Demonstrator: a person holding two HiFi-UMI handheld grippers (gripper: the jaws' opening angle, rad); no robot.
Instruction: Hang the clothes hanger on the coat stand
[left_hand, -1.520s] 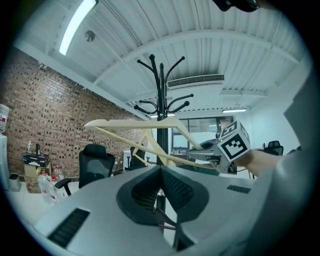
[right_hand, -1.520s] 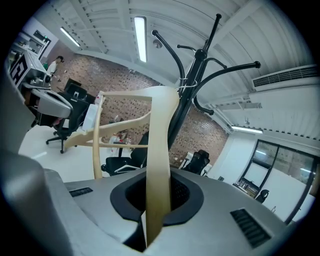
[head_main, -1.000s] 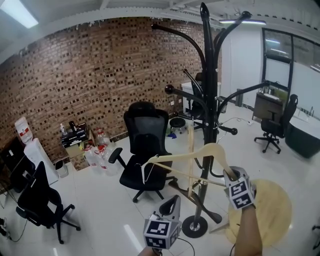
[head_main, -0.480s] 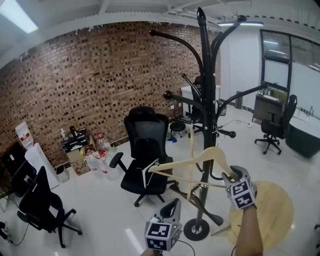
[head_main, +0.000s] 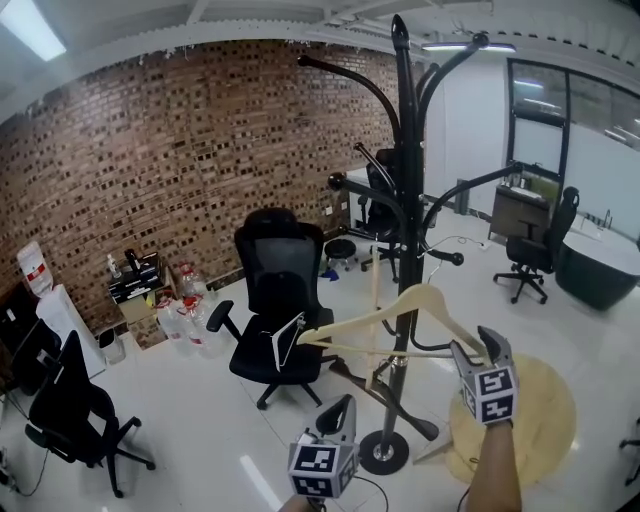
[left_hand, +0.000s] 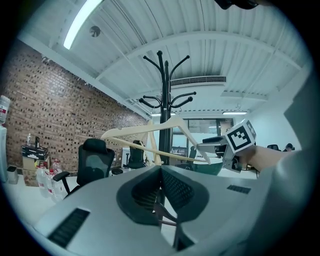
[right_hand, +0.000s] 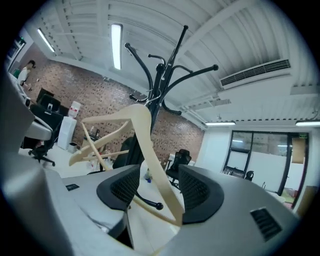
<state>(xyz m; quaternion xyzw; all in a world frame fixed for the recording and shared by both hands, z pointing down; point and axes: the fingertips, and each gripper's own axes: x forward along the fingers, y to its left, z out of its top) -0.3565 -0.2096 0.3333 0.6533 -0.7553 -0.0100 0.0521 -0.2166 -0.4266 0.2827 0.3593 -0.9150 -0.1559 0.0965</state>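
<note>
I keep the left gripper (head_main: 342, 404) in front of the coat stand (head_main: 408, 180), jaws closed, empty. The right gripper (head_main: 478, 345), right of the stand, has just been opening; the clothes hanger (head_main: 375, 318) hangs against the pole, its end loose between the jaws. An office chair (head_main: 280, 290) stands beyond, to the left.

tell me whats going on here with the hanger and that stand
A person holds a gripper in each hand and is putting a wooden hanger on the black coat stand. The hanger sits up against the stand's pole; its hook is hard to make out. The right gripper has just been opening its jaws, and the hanger's end stands between them with the pads off it. The left gripper is lower down, shut and empty.
</note>
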